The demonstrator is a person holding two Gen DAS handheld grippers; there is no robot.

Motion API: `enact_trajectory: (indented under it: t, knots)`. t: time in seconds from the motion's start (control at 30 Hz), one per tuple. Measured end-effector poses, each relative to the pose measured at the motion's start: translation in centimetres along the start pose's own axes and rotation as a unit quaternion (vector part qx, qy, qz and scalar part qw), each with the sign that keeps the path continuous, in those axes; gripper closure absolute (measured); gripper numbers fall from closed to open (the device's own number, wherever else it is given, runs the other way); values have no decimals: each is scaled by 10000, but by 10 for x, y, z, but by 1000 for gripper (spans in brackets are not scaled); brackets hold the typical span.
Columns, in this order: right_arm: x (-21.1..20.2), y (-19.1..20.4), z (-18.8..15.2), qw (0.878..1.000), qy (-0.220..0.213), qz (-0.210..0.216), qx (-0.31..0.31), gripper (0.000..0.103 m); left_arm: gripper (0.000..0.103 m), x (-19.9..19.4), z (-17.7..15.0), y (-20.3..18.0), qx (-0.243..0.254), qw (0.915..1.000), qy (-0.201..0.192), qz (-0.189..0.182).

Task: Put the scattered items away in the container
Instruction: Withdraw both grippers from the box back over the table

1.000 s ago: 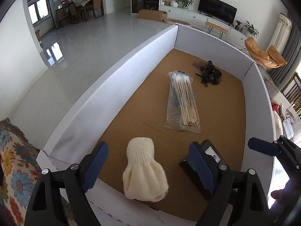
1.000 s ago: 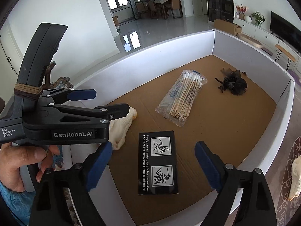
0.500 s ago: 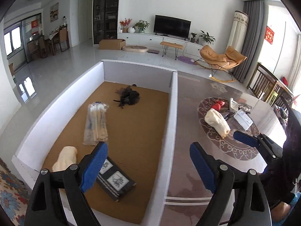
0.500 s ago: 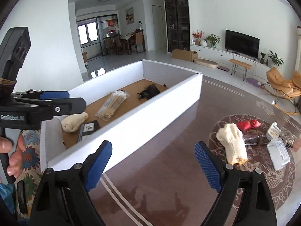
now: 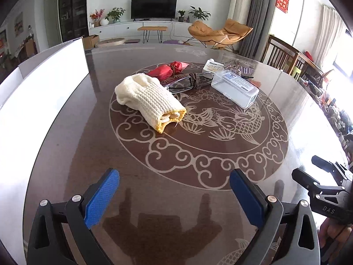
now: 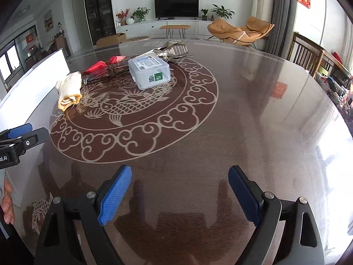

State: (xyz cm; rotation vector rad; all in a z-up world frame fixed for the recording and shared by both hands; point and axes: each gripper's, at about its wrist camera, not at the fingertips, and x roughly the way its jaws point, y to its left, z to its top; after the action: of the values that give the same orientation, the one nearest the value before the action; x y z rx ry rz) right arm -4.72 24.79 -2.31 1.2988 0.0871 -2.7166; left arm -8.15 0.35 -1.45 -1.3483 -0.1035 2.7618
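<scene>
A cream knitted glove point(image 5: 150, 98) point(image 6: 68, 89) lies on the round brown table point(image 5: 176, 198). Beyond it lie a red item point(image 5: 169, 69) point(image 6: 100, 65), a dark cord bundle point(image 5: 192, 81) point(image 6: 114, 70), a clear plastic box point(image 5: 235, 87) point(image 6: 150, 71) and silvery packets point(image 5: 239, 67) point(image 6: 176, 49). The white container wall point(image 5: 39, 88) point(image 6: 37, 81) stands at the left. My left gripper point(image 5: 174, 198) is open and empty, short of the glove. My right gripper point(image 6: 179, 194) is open and empty, over bare table.
The right gripper's body point(image 5: 324, 196) shows at the right edge of the left wrist view, and the left gripper's body point(image 6: 17, 141) at the left edge of the right wrist view. Wooden chairs point(image 6: 308, 55) stand past the table's far right edge.
Both grippers have swung right, away from the container's inside, and now face the items on the table. The glove and black box stay in the container, out of view.
</scene>
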Motion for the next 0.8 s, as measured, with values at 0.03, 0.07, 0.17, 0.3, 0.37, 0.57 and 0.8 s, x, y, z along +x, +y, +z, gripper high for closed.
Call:
enact_trajectory:
  t: [0.03, 0.07, 0.17, 0.3, 0.37, 0.57, 0.8]
  knots:
    - [2, -4, 0, 10000, 13, 7, 70, 13, 1, 5, 0, -2, -21, 10000, 44, 18]
    - [2, -7, 0, 9999, 9, 46, 132, 13, 1, 9, -1, -3, -48, 9999, 80, 37]
    - [2, 2, 1, 10000, -22, -56, 34, 13, 1, 14, -6, -5, -76, 9999, 65, 109]
    - [8, 5, 2, 9999, 108, -6, 5, 13, 0, 19, -8, -7, -54, 9996, 148, 236]
    - [13, 4, 2, 9999, 161, -15, 52, 13, 0, 22, -8, -11, 58, 9991, 213, 375]
    - [14, 7, 1, 9998, 200, -82, -18, 11, 0, 22, -8, -13, 141, 9985, 253, 460]
    - [14, 7, 0, 9997, 205, -89, -13, 10, 0, 22, -8, -13, 137, 9985, 253, 460]
